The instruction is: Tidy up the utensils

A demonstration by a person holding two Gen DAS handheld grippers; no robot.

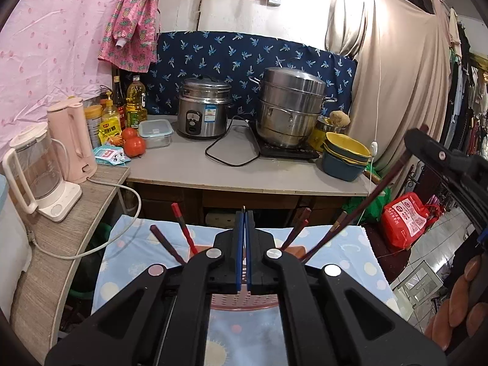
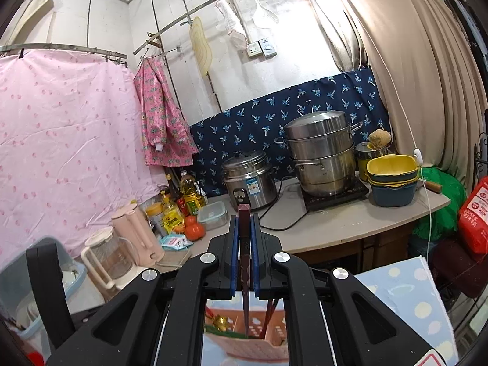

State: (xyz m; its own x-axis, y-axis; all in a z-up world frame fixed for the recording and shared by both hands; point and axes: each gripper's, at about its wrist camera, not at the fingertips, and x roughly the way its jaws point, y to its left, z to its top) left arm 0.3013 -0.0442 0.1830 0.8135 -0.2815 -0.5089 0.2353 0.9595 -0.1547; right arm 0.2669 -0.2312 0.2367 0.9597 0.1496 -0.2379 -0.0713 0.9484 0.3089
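Observation:
My left gripper [image 1: 244,213] is shut on a thin metal utensil whose tip [image 1: 243,208] pokes out between the blue pads; the rest is hidden. Below it a pink perforated basket [image 1: 244,303] holds several dark red chopsticks [image 1: 294,230] that fan outward. My right gripper [image 2: 244,218] is shut on a dark red chopstick [image 2: 244,244], upright, its lower end reaching into the pink holder [image 2: 253,343] beside other chopsticks [image 2: 268,314]. The right gripper also shows in the left wrist view [image 1: 439,152], holding that chopstick [image 1: 366,201].
The basket sits on a light blue patterned cloth [image 1: 128,262]. Behind stands a grey counter [image 1: 244,170] with a rice cooker [image 1: 206,111], steamer pot [image 1: 291,108], stacked bowls [image 1: 346,155] and tomatoes [image 1: 134,146]. A kettle and blender [image 1: 33,170] stand on the left shelf.

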